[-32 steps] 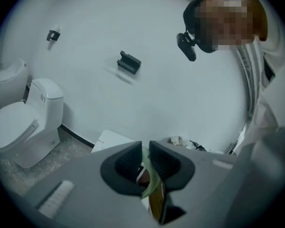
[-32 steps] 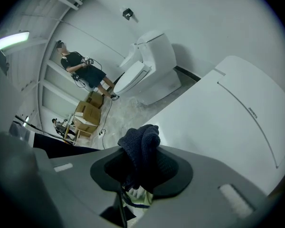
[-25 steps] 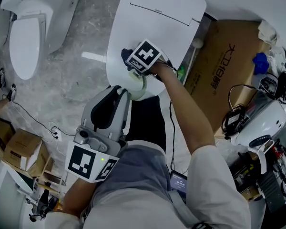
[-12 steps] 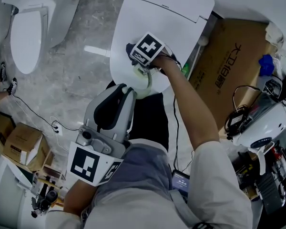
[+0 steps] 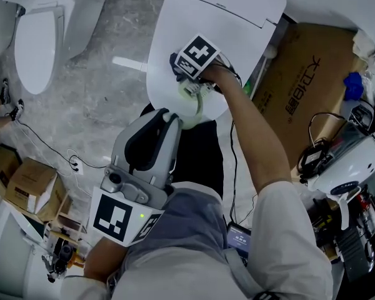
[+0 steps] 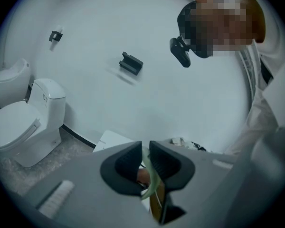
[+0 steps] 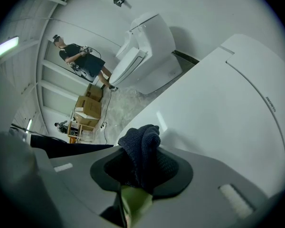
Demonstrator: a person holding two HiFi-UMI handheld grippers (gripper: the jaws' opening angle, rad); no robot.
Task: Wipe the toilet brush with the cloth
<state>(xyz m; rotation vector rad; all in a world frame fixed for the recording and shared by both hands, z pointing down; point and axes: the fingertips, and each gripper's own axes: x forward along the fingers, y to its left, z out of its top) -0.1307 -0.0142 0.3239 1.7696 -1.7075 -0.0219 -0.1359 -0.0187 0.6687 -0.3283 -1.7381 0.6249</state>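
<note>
Left tool (image 6: 146, 156) — jaws closed on the thin pale-green toilet brush (image 5: 189, 105). Right tool (image 7: 142, 172) — jaws clamped on the dark cloth (image 7: 142, 146), which touches the brush over the closed toilet lid (image 5: 231, 24), just beyond the left tool.

The grey marbled floor (image 5: 100, 99) carries a closed white toilet (image 5: 231, 17), with a second toilet (image 5: 34, 42) well apart from it. A flat cardboard box (image 5: 306, 99) lies just beside the closed one. Small cartons (image 5: 25, 189) and a black cable (image 5: 47, 147) lie near the other.
</note>
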